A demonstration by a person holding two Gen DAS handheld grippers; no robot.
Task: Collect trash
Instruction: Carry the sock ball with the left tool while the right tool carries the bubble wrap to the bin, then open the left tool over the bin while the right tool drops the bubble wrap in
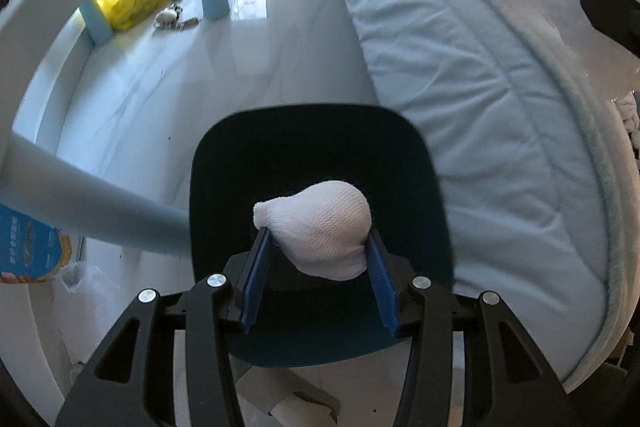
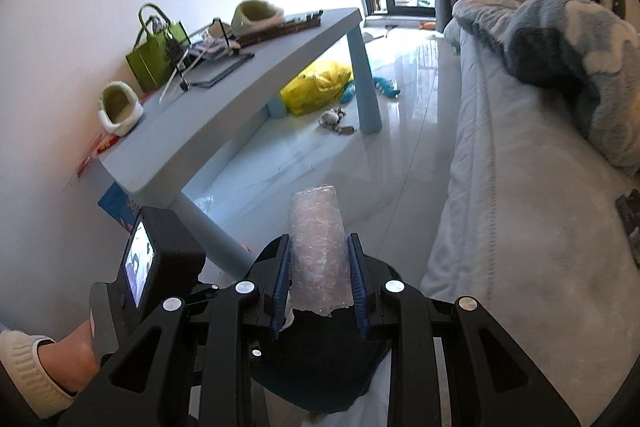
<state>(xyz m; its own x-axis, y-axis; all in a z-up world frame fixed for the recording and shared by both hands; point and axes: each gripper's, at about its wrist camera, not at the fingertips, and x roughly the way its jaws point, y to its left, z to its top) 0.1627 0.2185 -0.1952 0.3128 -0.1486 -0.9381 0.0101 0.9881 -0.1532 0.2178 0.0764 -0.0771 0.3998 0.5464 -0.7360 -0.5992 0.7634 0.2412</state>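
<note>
Two grippers, each clamped on a piece of trash above a dark bin.
Left gripper (image 1: pixel 318 247) has its blue fingers (image 1: pixel 256 275) pressed on a white mesh foam bundle (image 1: pixel 320 227), held over the dark bin (image 1: pixel 312 147); right gripper (image 2: pixel 318 279) squeezes a bubble-wrap roll (image 2: pixel 318 247) upright between its fingers; blue desk (image 2: pixel 224 107) stands to the left, bed (image 2: pixel 520 227) to the right; yellow bag (image 2: pixel 316 87) lies on the floor under the desk.
</note>
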